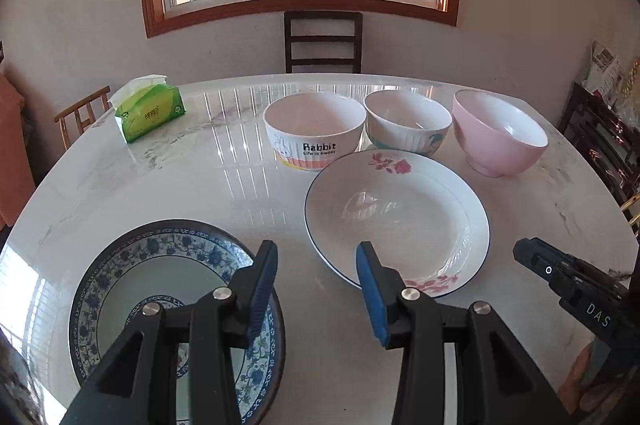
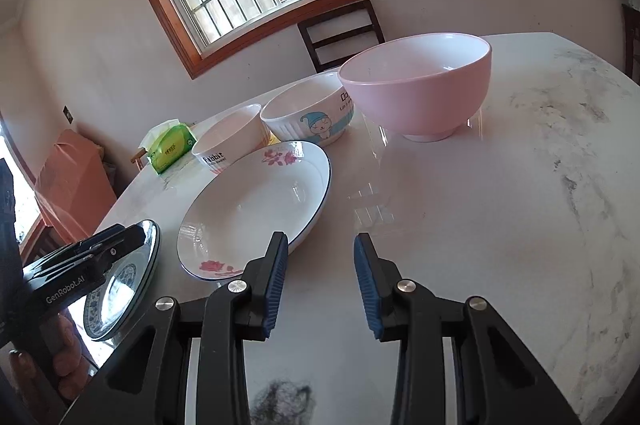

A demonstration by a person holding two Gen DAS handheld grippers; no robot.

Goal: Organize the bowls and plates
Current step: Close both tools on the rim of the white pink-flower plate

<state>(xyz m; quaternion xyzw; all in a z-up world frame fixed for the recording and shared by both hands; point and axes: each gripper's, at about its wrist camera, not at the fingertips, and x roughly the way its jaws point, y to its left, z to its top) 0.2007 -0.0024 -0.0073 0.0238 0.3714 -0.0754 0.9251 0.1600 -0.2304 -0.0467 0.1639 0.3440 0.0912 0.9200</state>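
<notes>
A blue-patterned plate (image 1: pixel 160 289) lies at the near left of the marble table (image 1: pixel 200 177), partly under my left gripper's left finger. A white plate with pink roses (image 1: pixel 396 221) lies to its right. Behind stand three bowls: a white "Rabbit" bowl (image 1: pixel 314 131), a ribbed cartoon bowl (image 1: pixel 406 125) and a pink bowl (image 1: pixel 498 133). My left gripper (image 1: pixel 316 257) is open and empty, between the two plates. My right gripper (image 2: pixel 320 245) is open and empty over bare table, just right of the rose plate (image 2: pixel 256 205); the pink bowl (image 2: pixel 420 85) stands beyond it.
A green tissue pack (image 1: pixel 150 111) sits at the far left of the table. A dark chair (image 1: pixel 323 41) stands behind the table under the window, a wooden chair (image 1: pixel 82 115) at the left. The other gripper's body (image 1: pixel 576 289) shows at the right edge.
</notes>
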